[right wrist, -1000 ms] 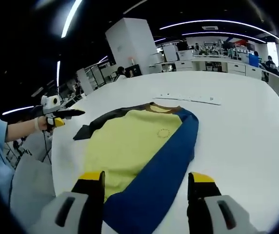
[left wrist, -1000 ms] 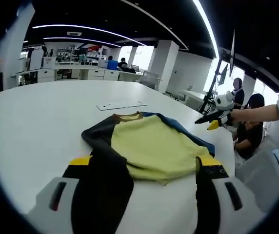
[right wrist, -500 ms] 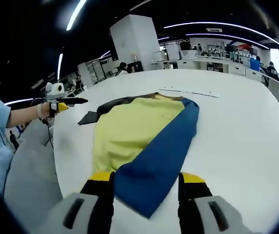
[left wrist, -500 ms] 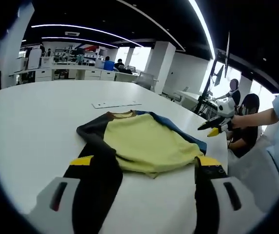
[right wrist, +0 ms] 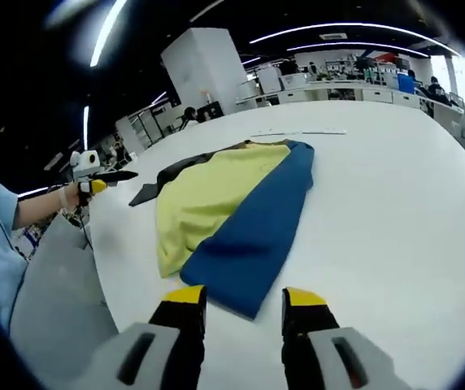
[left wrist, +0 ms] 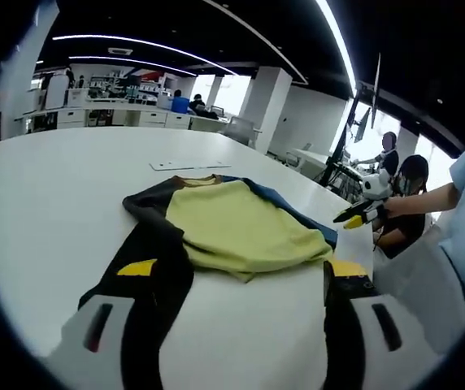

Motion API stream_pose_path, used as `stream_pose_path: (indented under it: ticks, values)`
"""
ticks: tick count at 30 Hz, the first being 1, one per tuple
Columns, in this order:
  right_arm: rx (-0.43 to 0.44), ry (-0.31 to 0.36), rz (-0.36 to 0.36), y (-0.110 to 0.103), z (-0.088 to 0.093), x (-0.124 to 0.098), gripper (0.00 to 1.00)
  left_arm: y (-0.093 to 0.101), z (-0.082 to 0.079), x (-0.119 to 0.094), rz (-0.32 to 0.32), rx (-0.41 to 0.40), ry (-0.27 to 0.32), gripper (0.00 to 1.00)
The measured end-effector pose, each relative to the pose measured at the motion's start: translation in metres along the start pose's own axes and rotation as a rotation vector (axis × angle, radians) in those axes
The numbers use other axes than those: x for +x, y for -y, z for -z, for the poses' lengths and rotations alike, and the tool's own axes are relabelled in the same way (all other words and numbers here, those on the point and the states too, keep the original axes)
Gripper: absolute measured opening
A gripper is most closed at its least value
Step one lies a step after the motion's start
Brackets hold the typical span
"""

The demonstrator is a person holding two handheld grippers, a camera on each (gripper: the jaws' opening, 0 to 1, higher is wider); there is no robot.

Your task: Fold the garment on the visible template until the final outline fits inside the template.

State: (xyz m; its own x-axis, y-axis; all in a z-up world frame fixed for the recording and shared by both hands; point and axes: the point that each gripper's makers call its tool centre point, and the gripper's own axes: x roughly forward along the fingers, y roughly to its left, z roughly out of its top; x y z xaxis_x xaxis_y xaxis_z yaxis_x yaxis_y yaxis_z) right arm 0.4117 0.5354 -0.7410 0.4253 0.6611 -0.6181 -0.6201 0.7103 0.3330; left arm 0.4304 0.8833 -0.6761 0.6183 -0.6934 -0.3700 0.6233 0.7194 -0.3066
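A garment lies flat on the white table (left wrist: 45, 195). Its body is yellow (left wrist: 232, 227), with a black sleeve (left wrist: 147, 252) and a blue sleeve (left wrist: 297, 213). My left gripper (left wrist: 242, 272) is open, jaws wide apart, and the black sleeve runs down past its left jaw. In the right gripper view the blue sleeve (right wrist: 253, 223) covers part of the yellow body (right wrist: 192, 199), and its end lies just ahead of my right gripper (right wrist: 245, 299). That gripper is open with a narrow gap. The right gripper (left wrist: 350, 219) and the left gripper (right wrist: 119, 175) each hover by the table edge.
A thin white strip (left wrist: 188, 165) lies flat beyond the collar, also the strip (right wrist: 297, 132) in the right gripper view. Bare table (right wrist: 395, 211) spreads to the right of the garment. People sit beyond the table's edge (left wrist: 403, 175). Desks and pillars stand far behind.
The right gripper's jaws have drawn closer together, and its view has pulled back so the blue sleeve's end now lies ahead of the tips. The left view has shifted only slightly.
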Motion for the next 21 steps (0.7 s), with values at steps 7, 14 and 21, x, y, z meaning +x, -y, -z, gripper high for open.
stream_pose_path:
  ticks: [7,14,21]
  values:
    - [0.042,-0.009,-0.008,0.002,0.011,0.006,0.24,0.000,0.002,-0.004,-0.007,-0.012,0.005,0.78]
    - [0.071,-0.016,-0.027,0.000,0.015,0.008,0.11,0.001,0.009,-0.009,-0.023,-0.038,0.021,0.78]
    - [0.094,0.013,-0.038,-0.001,0.000,0.003,0.00,0.004,0.017,-0.010,-0.026,-0.061,0.020,0.78]
